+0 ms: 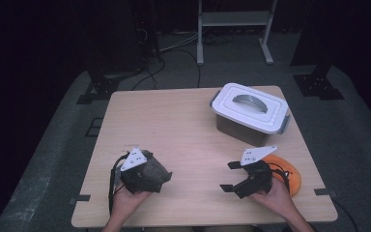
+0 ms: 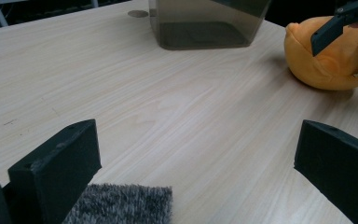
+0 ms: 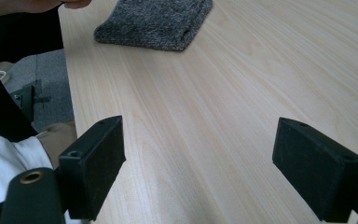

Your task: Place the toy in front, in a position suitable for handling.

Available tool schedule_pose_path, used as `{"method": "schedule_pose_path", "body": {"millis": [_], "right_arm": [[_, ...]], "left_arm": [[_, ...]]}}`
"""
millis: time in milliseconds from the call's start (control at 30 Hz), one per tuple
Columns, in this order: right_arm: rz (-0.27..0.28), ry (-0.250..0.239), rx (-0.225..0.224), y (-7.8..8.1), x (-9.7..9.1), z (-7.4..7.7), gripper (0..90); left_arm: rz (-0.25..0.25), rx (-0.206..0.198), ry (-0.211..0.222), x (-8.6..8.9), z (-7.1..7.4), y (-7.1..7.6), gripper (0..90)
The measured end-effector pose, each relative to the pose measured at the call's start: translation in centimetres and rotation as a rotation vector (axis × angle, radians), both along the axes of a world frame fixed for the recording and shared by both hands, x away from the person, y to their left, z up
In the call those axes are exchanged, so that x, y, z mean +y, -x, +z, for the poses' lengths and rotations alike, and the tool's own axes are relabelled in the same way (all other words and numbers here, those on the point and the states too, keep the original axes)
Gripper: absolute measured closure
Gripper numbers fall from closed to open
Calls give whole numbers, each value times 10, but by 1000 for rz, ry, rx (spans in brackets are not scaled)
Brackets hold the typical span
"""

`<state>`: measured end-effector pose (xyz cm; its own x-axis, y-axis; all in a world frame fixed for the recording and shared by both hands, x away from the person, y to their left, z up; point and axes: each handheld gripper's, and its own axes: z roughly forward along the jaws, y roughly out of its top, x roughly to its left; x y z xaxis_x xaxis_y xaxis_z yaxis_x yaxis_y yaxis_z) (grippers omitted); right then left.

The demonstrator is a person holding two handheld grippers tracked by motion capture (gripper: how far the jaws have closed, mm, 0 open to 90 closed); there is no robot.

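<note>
Jaws on my left gripper (image 2: 196, 172) stand wide, empty, just over the grey knitted cloth (image 2: 121, 205) at the desk's (image 1: 183, 130) near left. My right gripper (image 1: 229, 176) gapes too, beside the orange plush toy (image 1: 290, 176).

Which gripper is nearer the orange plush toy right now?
Right. The right gripper sits just left of the orange plush toy, its hand against it. The left gripper is across the table, over the grey knit cloth.

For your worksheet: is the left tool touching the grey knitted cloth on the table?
Cannot tell. In the left gripper view the grey knitted cloth lies beside the left tool's open jaws, and no contact or gap shows plainly.
</note>
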<state>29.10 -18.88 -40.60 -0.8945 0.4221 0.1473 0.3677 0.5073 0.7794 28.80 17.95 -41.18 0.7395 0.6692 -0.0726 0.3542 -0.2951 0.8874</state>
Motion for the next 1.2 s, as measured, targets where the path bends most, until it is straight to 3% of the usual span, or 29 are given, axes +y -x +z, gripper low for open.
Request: {"method": "schedule_pose_path", "body": {"millis": [267,400,800,1200], "right_arm": [[11,-29,11,-4,1,5,156],[19,-43,18,-6,1,8,155],[30,-33,5,-8,-4,22,155],[2,-5,-29,-9,-32,39,155]], "left_arm": [[4,-8,-11,4,-1,1,0],[14,-11,2,7,0,2,0],[18,-24,6,11,2,4,0],[12,-23,-6,8,1,3,0]]}}
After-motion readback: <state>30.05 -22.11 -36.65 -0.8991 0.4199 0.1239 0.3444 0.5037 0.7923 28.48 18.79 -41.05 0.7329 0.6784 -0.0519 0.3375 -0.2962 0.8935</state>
